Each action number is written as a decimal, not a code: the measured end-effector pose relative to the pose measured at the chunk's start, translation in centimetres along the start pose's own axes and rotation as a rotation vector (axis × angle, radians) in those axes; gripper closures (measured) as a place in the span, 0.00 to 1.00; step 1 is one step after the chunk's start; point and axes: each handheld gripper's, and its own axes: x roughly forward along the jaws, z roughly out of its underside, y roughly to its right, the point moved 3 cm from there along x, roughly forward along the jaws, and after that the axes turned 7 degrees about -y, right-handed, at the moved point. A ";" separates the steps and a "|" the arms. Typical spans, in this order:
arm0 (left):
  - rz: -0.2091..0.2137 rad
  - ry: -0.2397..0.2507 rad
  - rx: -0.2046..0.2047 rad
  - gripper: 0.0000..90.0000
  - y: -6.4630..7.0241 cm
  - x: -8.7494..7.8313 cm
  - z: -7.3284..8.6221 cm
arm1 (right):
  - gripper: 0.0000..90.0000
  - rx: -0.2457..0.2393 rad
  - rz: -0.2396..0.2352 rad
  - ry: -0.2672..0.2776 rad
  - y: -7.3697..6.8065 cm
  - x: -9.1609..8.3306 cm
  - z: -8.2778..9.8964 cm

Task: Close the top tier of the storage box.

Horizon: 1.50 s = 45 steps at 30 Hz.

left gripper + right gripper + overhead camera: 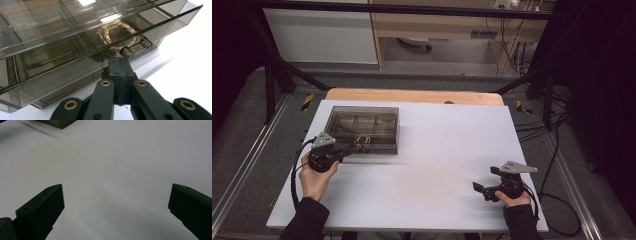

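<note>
A smoky clear plastic box (362, 129) with inner compartments lies on the white table's far left. A gold chain bracelet (118, 35) lies coiled in a front compartment under the lid, and it is also visible from above as the bracelet (362, 140). My left gripper (119, 61) is shut, jaws pressed flat together with nothing visible between them, its tip just short of the box's front latch (127, 51). In the high view the left gripper (347, 149) sits at the box's front left edge. My right gripper (484, 179) stands open over bare table near the front right; its jaws (116, 195) are wide apart and hold nothing.
The white table top (437, 165) stretches between the two hands. A wooden strip (412, 95) runs along its far edge. Black frame bars and cables (542, 120) stand at the sides and back.
</note>
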 end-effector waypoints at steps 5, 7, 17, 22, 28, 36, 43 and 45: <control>-0.002 0.002 -0.001 1.00 -0.1 0.2 -0.1 | 0.01 0.004 -0.001 0.001 0.0 0.0 0.0; -0.007 0.002 -0.001 1.00 -0.2 0.3 -0.1 | 0.01 0.000 0.000 0.000 0.0 0.0 0.0; -0.022 0.007 -0.001 1.00 -0.4 0.9 -0.5 | 0.01 0.001 0.001 0.000 0.0 0.0 0.0; -0.027 0.016 -0.005 1.00 -0.6 1.0 -0.6 | 0.01 0.006 0.000 0.001 0.0 0.0 0.0; -0.035 0.028 0.000 1.00 -0.8 1.0 -0.8 | 0.01 0.004 0.001 0.002 0.0 0.0 0.0; -0.047 0.041 0.004 1.00 -0.8 1.2 -1.0 | 0.01 0.003 0.001 0.005 0.0 -0.1 0.0; -0.058 0.041 0.014 1.00 -0.8 1.3 -1.0 | 0.01 0.003 -0.001 0.005 0.0 0.0 0.0; -0.058 0.035 0.012 1.00 -0.8 1.3 -0.9 | 0.01 0.003 0.000 0.003 0.0 -0.1 0.0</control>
